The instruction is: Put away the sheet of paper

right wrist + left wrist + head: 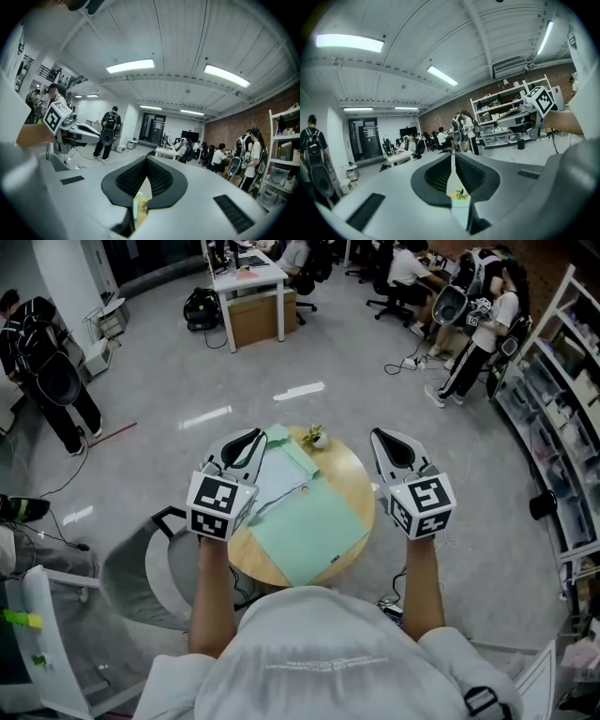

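A white sheet of paper [275, 480] lies on the round wooden table [362, 482], partly under a large pale green sheet or folder [309, 529]. A smaller green piece [292, 452] and a tiny potted plant [316, 437] sit at the table's far side. My left gripper [253, 439] hovers over the table's left part, shut and empty. My right gripper [382, 437] is held just off the table's right edge, also shut on nothing. In the left gripper view the plant [460, 191] peeks below the closed jaws [452, 158]. The right gripper view shows closed jaws [146, 160] aimed across the room.
A grey chair [155, 570] stands left of the table. A person with a backpack [47, 362] is at the far left, more people [478, 334] at the far right by shelves [562, 390]. A white desk [251, 282] is at the back. Cables lie on the floor.
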{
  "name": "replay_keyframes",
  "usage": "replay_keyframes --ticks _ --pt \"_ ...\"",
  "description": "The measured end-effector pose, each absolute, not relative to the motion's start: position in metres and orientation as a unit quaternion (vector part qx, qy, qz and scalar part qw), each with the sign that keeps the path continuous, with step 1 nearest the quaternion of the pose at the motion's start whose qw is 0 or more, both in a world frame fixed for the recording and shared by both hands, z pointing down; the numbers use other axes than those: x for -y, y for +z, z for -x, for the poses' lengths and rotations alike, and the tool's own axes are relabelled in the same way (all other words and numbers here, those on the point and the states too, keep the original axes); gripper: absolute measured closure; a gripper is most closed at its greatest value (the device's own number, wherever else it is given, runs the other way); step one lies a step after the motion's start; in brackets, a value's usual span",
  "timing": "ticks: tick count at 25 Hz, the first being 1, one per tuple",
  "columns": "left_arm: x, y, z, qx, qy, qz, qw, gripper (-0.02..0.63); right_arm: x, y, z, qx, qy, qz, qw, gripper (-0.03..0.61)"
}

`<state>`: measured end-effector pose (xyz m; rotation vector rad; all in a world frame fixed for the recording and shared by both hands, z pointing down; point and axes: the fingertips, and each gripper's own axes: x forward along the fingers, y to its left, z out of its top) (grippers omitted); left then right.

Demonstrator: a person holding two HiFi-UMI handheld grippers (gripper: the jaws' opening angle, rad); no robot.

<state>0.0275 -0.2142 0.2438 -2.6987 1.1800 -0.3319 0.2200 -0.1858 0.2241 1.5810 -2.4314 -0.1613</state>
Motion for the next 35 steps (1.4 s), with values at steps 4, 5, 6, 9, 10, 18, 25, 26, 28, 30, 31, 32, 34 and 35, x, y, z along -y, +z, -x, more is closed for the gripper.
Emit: replay_keyframes --ticks 4,5,6,9,10,18,25,26,28,30,31,32,34,35 --pt "0.212 0.236 -0.026 -0.401 -0.109 0.904 0.106 0.571 0.182 0.207 -0.212 0.834 -0.079 -0.533 0.117 0.551" --pt "0.211 0.235 -0.027 -0.4 -0.111 0.903 0.108 0.572 0.181 0.204 -0.212 0.834 -0.083 -0.533 0.117 0.551" --pt "0.209 0.234 -0.028 -0.399 -0.113 0.903 0.112 0.571 0.18 0.202 -0.211 0.834 -0.086 -0.533 0.117 0.551" --pt "0.202 0.228 -0.032 -0.39 -0.115 0.905 0.122 0.571 0.177 0.198 -0.21 0.834 -0.092 -0.532 0.116 0.551" --pt "0.199 0.225 -0.034 -0.387 -0.115 0.906 0.126 0.572 0.175 0.197 -0.209 0.834 -0.093 -0.531 0.116 0.551" --pt "0.188 0.212 -0.043 -0.381 -0.106 0.908 0.139 0.572 0.171 0.194 -0.203 0.839 -0.098 -0.522 0.117 0.551" --pt "0.179 0.217 -0.054 -0.371 -0.112 0.912 0.136 0.571 0.166 0.198 -0.198 0.841 -0.097 -0.518 0.123 0.551" --pt "0.178 0.218 -0.053 -0.371 -0.113 0.912 0.135 0.571 0.165 0.199 -0.199 0.841 -0.095 -0.519 0.123 0.551" --pt "0.176 0.219 -0.053 -0.37 -0.112 0.913 0.134 0.572 0.162 0.2 -0.199 0.839 -0.096 -0.521 0.123 0.551" --pt "0.174 0.22 -0.052 -0.368 -0.11 0.914 0.132 0.572 0.16 0.2 -0.199 0.838 -0.098 -0.523 0.123 0.551" --pt "0.173 0.222 -0.052 -0.367 -0.109 0.915 0.129 0.572 0.16 0.201 -0.199 0.836 -0.099 -0.525 0.123 0.551" --pt "0.173 0.223 -0.051 -0.367 -0.108 0.915 0.125 0.571 0.159 0.202 -0.2 0.834 -0.098 -0.528 0.124 0.551" --pt "0.173 0.228 -0.049 -0.369 -0.108 0.916 0.115 0.571 0.159 0.206 -0.203 0.831 -0.092 -0.534 0.123 0.551" --pt "0.173 0.232 -0.047 -0.37 -0.11 0.916 0.111 0.571 0.158 0.209 -0.205 0.83 -0.089 -0.537 0.123 0.551"
